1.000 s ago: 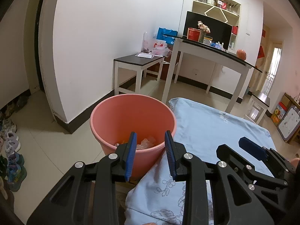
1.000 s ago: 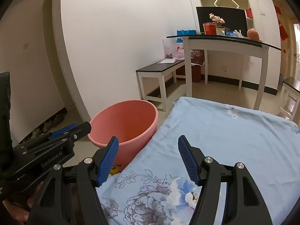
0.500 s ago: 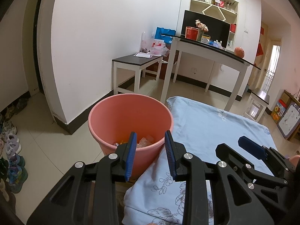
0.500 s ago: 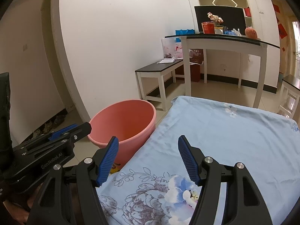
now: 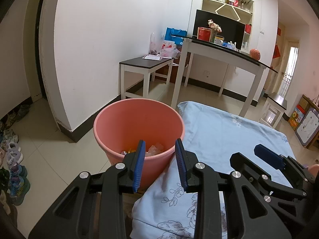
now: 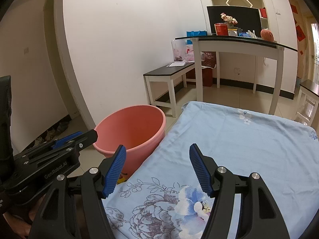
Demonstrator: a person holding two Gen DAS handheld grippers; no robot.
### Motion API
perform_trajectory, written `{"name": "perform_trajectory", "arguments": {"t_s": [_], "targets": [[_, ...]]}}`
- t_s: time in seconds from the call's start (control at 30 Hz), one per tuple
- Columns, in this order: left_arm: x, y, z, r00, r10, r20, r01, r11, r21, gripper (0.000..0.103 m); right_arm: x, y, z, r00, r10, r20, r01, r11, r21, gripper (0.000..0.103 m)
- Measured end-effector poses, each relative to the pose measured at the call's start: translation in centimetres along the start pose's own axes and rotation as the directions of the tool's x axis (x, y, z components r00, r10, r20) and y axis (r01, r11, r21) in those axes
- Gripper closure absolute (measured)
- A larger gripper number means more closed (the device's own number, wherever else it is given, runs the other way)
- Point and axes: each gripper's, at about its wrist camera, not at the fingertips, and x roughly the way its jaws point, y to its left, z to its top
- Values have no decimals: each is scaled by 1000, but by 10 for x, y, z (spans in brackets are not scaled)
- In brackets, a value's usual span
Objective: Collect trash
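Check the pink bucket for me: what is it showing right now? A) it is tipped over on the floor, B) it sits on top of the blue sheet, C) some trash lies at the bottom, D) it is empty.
C: the left wrist view looks into the upright pink bucket and shows crumpled trash at its bottom; it stands on the floor beside the blue sheet.

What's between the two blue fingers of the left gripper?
Nothing is held. In the left wrist view, the left gripper frames only the pink bucket's near rim.

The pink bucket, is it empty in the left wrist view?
No, crumpled trash lies at the bottom of the pink bucket.
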Motion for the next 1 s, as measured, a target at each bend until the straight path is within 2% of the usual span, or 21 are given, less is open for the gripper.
{"name": "perform_trajectory", "arguments": {"t_s": [1.0], "targets": [[9,-6,-9,1000,-13,-21,13,999,32,72,5,-10,-5,1000,-9,-17,9,1000,18,38]]}}
